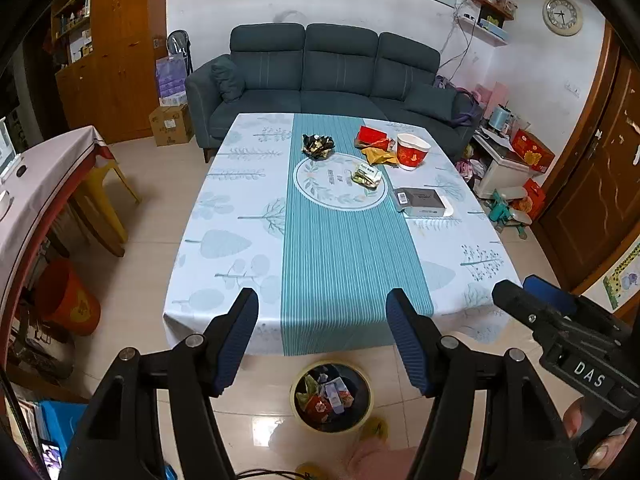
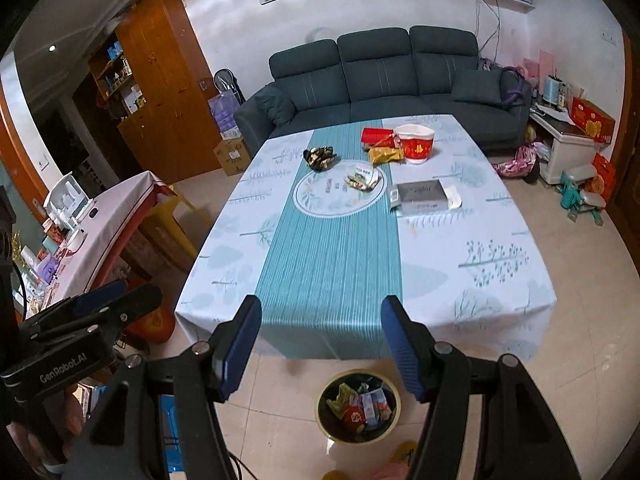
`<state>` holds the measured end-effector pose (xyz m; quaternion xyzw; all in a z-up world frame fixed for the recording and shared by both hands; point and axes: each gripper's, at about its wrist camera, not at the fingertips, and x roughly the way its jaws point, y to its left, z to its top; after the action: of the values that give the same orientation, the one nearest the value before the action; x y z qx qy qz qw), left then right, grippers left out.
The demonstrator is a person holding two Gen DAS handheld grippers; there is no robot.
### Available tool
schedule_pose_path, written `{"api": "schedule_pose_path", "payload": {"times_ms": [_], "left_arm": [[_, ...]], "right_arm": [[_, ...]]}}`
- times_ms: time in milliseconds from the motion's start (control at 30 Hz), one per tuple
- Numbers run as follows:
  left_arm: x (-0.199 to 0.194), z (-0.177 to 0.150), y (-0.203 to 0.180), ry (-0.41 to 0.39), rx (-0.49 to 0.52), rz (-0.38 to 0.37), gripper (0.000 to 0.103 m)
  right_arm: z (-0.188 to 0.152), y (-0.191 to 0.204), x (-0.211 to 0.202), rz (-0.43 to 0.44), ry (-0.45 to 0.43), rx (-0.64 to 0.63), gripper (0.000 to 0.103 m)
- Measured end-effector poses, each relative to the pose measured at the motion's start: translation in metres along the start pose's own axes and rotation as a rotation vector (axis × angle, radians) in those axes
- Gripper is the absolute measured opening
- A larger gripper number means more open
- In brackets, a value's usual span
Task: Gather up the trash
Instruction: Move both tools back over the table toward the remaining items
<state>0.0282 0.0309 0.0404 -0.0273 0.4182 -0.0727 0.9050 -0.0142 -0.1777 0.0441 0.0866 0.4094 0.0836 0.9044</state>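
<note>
On the table lies trash at the far end: a black-and-gold wrapper, a small crumpled packet, a yellow wrapper, a red packet and a red-and-white paper cup. A round bin with several wrappers inside stands on the floor at the near edge. My left gripper and right gripper hang open and empty above the near table edge and bin.
A grey box lies on the table's right side. A dark sofa stands behind the table. A side table with a yellow stool is at the left, an orange bucket beneath it. Boxes and toys clutter the right floor.
</note>
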Motion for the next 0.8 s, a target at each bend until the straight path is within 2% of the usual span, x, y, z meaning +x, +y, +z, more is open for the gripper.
{"api": "schedule_pose_path", "payload": {"times_ms": [233,400,500,667,800], "left_arm": [[0.039,0.032,-0.006,0.008,-0.011,0.028,0.065],[0.091,0.068,-0.015,0.035,-0.035,0.063,0.065],[0.127,0.092,-0.021,0.07,-0.089,0.062,0.065],[0.196,0.129,-0.04,0.179,-0.171,0.0,0.065],[0.248,0.146,-0.052,0.262,-0.236,-0.002,0.065]], "right_arm": [[0.039,-0.026,0.035,0.014,0.023,0.032,0.062],[0.079,-0.054,0.076,0.014,0.042,0.004,0.062],[0.107,-0.073,0.111,0.019,0.085,-0.029,0.062],[0.15,-0.11,0.167,0.031,0.189,-0.091,0.062],[0.169,-0.133,0.217,0.056,0.313,-0.234,0.062]]}}
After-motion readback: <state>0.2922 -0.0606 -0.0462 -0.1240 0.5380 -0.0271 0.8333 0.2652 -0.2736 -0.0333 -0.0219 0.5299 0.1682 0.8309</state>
